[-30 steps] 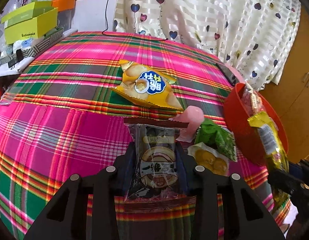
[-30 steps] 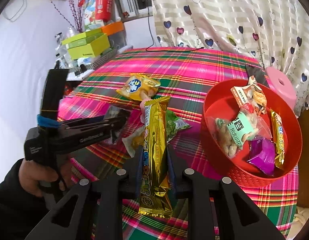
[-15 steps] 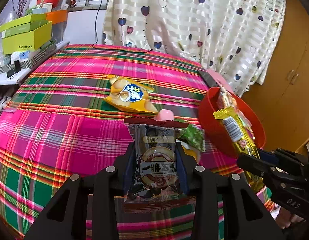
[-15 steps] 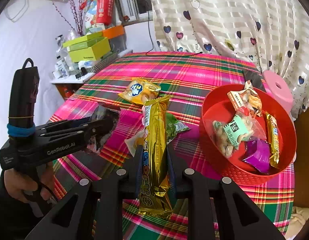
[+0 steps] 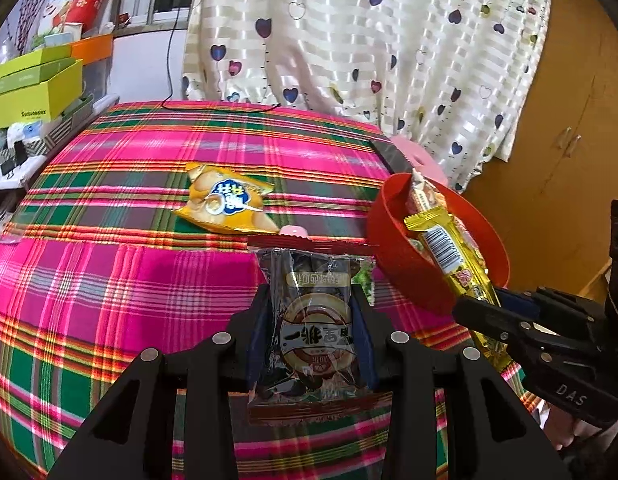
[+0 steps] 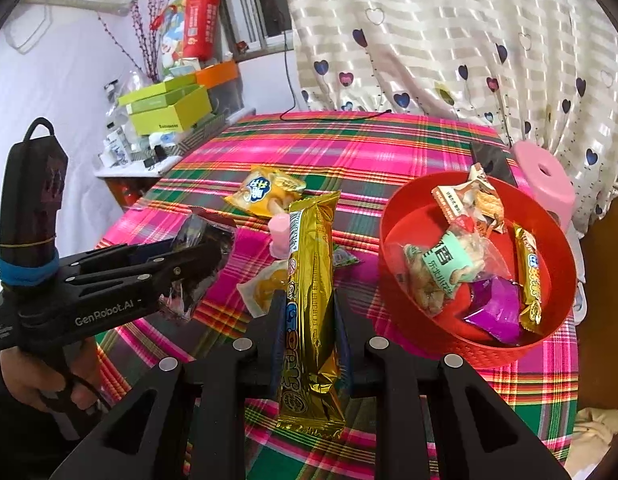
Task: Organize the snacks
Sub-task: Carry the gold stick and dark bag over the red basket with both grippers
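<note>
Two snacks carried for the red bowl (image 6: 479,344): left gripper (image 5: 315,334) clenched on dark packet (image 5: 315,320), right gripper (image 6: 311,320) on gold bar (image 6: 311,280).

The supporting surface is a table (image 6: 389,148) covered with a plaid cloth in pink, green, red and yellow. A yellow snack bag (image 6: 265,194) with a blue emblem lies flat near the middle. Closer in lies a cluster: a pink packet (image 6: 280,232), a green packet (image 6: 343,258) and a clear packet with yellow contents (image 6: 263,290), close together. A red round basket (image 6: 429,334) stands on the cloth at the right side. A dark flat object (image 6: 491,160) lies at the far right edge. A black cable (image 6: 337,117) runs along the far edge.
</note>
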`<act>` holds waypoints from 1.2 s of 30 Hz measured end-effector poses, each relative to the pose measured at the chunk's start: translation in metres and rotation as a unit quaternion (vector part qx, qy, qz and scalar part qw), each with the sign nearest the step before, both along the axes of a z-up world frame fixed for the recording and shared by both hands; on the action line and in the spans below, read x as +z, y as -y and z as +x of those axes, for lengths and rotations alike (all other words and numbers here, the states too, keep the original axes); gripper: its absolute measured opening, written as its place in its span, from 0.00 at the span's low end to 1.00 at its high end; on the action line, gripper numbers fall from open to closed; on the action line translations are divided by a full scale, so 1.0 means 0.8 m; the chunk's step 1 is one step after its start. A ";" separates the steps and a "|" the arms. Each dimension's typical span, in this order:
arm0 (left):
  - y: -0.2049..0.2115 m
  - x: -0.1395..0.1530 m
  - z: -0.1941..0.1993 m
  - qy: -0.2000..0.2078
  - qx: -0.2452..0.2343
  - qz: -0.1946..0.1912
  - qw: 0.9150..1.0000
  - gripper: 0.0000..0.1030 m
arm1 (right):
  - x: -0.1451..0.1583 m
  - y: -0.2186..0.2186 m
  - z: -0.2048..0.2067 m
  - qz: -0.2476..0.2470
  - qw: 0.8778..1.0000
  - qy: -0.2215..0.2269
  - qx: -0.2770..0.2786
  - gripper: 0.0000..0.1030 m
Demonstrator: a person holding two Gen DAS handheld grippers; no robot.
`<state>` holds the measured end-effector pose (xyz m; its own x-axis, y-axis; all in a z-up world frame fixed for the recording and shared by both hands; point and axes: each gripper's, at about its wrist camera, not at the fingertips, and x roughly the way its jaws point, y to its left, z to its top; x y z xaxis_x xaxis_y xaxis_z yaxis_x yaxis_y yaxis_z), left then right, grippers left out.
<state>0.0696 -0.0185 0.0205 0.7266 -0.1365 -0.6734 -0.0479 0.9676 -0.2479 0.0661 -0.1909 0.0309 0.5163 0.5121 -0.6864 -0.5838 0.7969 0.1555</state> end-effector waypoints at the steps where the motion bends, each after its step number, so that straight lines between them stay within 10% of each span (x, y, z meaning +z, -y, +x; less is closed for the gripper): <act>1: 0.003 0.001 0.001 0.001 -0.003 0.000 1.000 0.38 | 0.000 0.001 0.000 0.000 1.000 0.000 -0.001 0.19; 36: 0.063 0.011 0.040 0.002 -0.066 -0.001 0.998 0.38 | 0.007 0.097 0.050 0.014 0.994 0.008 -0.104 0.19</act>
<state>0.1017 -0.0687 0.0291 0.7055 -0.2327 -0.6695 0.0804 0.9647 -0.2506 0.1062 -0.2681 0.0368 0.6243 0.4118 -0.6638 -0.4088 0.8963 0.1716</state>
